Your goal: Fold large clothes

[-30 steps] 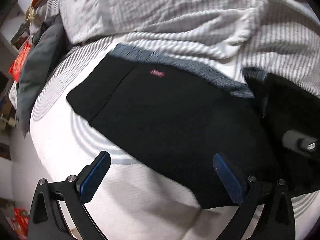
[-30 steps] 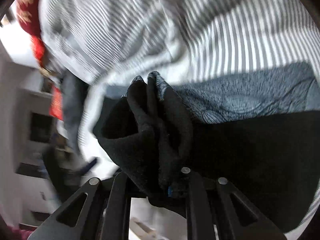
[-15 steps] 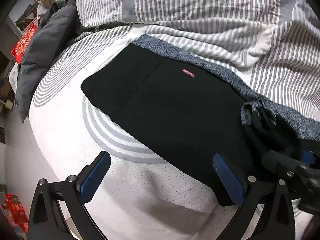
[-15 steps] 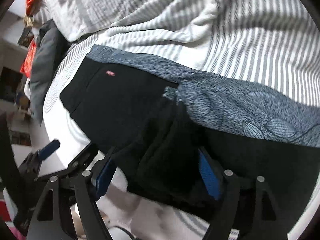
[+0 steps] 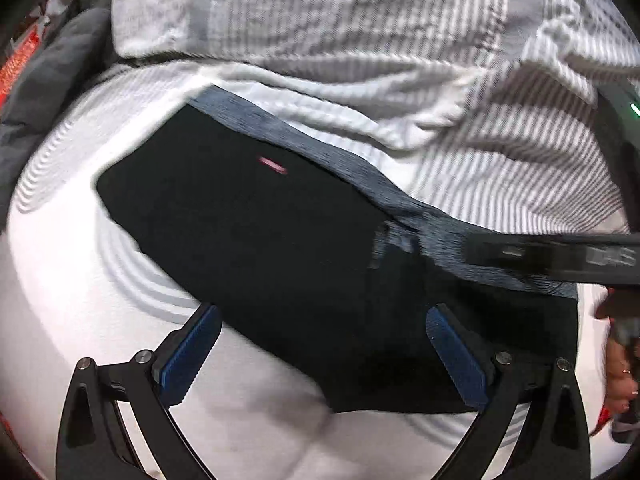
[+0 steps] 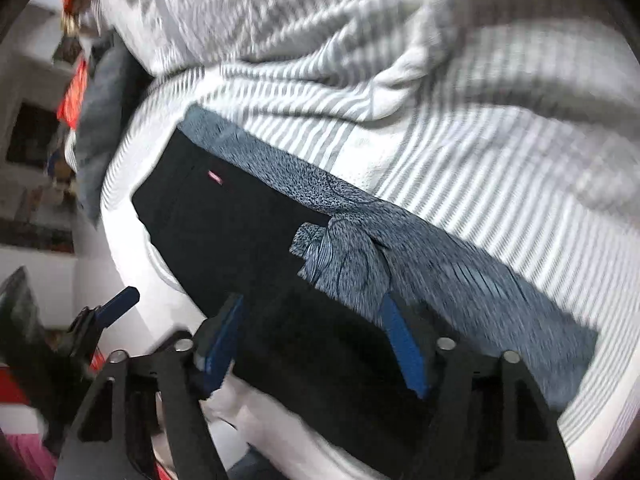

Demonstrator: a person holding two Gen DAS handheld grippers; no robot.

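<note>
A black garment (image 5: 280,248) with a small red tag (image 5: 273,166) and a blue-grey patterned lining (image 5: 320,148) lies flat on a white mattress (image 5: 60,280). It also shows in the right wrist view (image 6: 248,240), where a flap of the patterned lining (image 6: 340,256) is folded over the black cloth. My left gripper (image 5: 324,344) is open and empty, over the garment's near edge. My right gripper (image 6: 312,336) is open and empty, just above the garment. The right gripper's body crosses the left wrist view (image 5: 560,256).
A rumpled grey-and-white striped duvet (image 5: 400,60) lies behind the garment. A dark grey jacket (image 5: 44,92) lies at the mattress's left edge. Red items and shelves (image 6: 72,92) stand beyond the bed on the left. The left gripper's finger (image 6: 116,304) shows at lower left.
My right gripper has opened and let go of the bunched black cloth, which now lies flat with a lining flap turned over. The right gripper drew back. The left gripper stayed open.
</note>
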